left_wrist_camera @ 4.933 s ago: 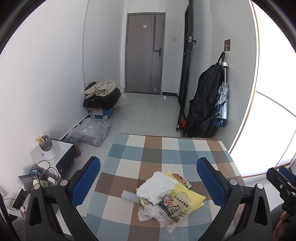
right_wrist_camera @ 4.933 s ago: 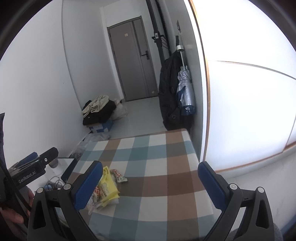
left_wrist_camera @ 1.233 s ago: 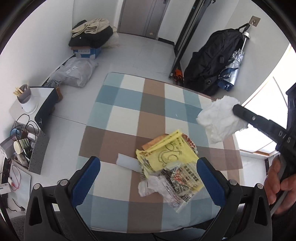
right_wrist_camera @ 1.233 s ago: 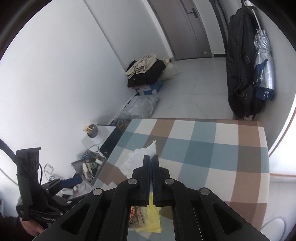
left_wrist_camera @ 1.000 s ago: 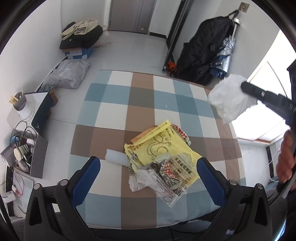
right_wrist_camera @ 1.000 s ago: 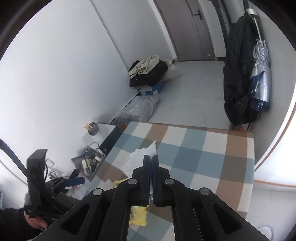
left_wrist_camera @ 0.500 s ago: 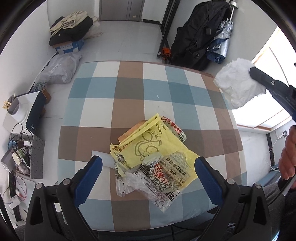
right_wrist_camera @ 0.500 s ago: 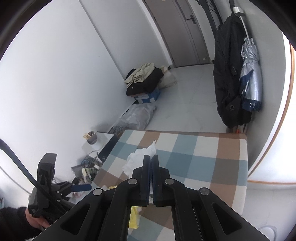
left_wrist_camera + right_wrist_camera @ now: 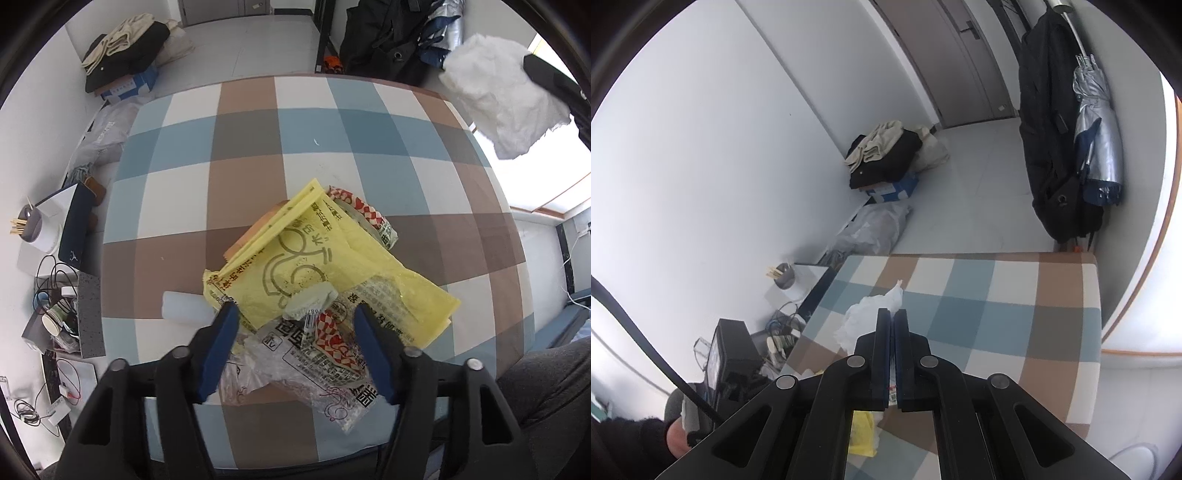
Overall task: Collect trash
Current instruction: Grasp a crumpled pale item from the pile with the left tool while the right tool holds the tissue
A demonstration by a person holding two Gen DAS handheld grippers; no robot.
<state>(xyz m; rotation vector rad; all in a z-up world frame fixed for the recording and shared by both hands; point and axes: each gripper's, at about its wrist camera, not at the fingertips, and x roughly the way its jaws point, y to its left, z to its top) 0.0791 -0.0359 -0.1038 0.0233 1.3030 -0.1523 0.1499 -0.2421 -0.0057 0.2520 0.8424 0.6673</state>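
A trash pile lies on the checked table [image 9: 240, 155]: a yellow plastic bag [image 9: 314, 258], clear printed wrappers [image 9: 317, 362], a small grey crumpled wad [image 9: 310, 301] and a white tube [image 9: 184, 312]. My left gripper [image 9: 295, 325] points down over the pile. Its jaws are closing, with the wad and wrappers between the blue pads [image 9: 221, 332], which do not press on them. My right gripper [image 9: 894, 314] is shut on a white crumpled paper [image 9: 864, 317], held up over the table. The same paper [image 9: 498, 92] shows at the top right of the left wrist view.
A black backpack and folded umbrella [image 9: 1071, 147] hang on the wall past the table. Bags and clothes [image 9: 122, 62] lie on the floor. A low shelf with cables and a cup [image 9: 40, 229] stands left of the table. A person's knee [image 9: 546, 387] is at its near edge.
My left gripper came down closer to the pile and its jaws narrowed from wide open. The right gripper stays shut on the white paper, held up beside the table.
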